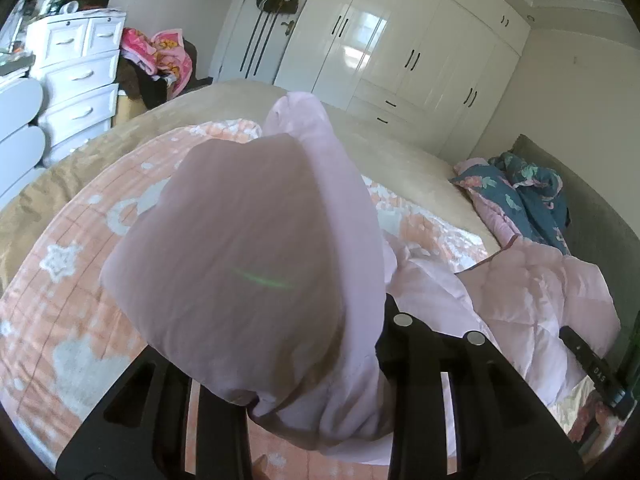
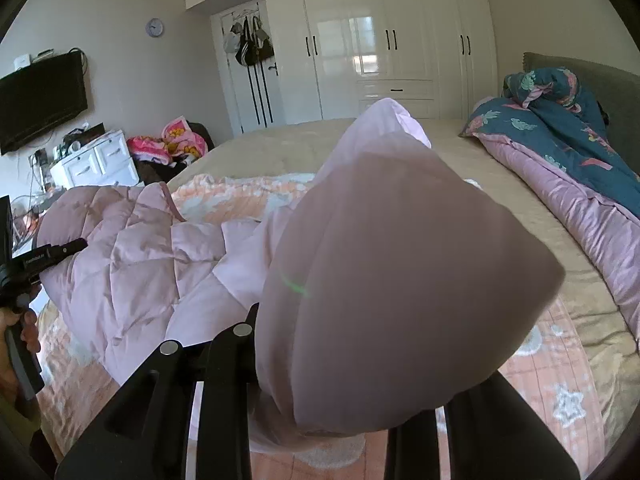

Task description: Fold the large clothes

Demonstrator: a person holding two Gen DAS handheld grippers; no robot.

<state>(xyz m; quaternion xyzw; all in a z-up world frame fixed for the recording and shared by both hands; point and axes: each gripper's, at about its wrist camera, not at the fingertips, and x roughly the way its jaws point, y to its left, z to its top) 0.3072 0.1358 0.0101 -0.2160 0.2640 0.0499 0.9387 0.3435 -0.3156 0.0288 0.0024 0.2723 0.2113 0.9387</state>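
Observation:
A pale pink quilted down jacket (image 1: 532,296) lies on the bed over a peach star-patterned blanket (image 1: 64,264). My left gripper (image 1: 316,408) is shut on one puffy part of the jacket (image 1: 248,256), which bulges over the fingers and fills the view. My right gripper (image 2: 320,412) is shut on another puffy part (image 2: 400,280), held up above the bed. The jacket's body (image 2: 132,256) spreads left in the right wrist view. The left gripper (image 2: 44,256) shows at that view's left edge, the right gripper (image 1: 592,368) at the left wrist view's right edge. Fingertips are hidden by cloth.
A beige bed cover (image 1: 400,140) lies beyond the blanket. A teal floral quilt (image 2: 560,128) is bunched by the grey headboard (image 2: 592,76). White wardrobes (image 2: 380,40) line the far wall. A white dresser (image 1: 76,76) and a pile of pink clothes (image 1: 160,56) stand past the bed's foot.

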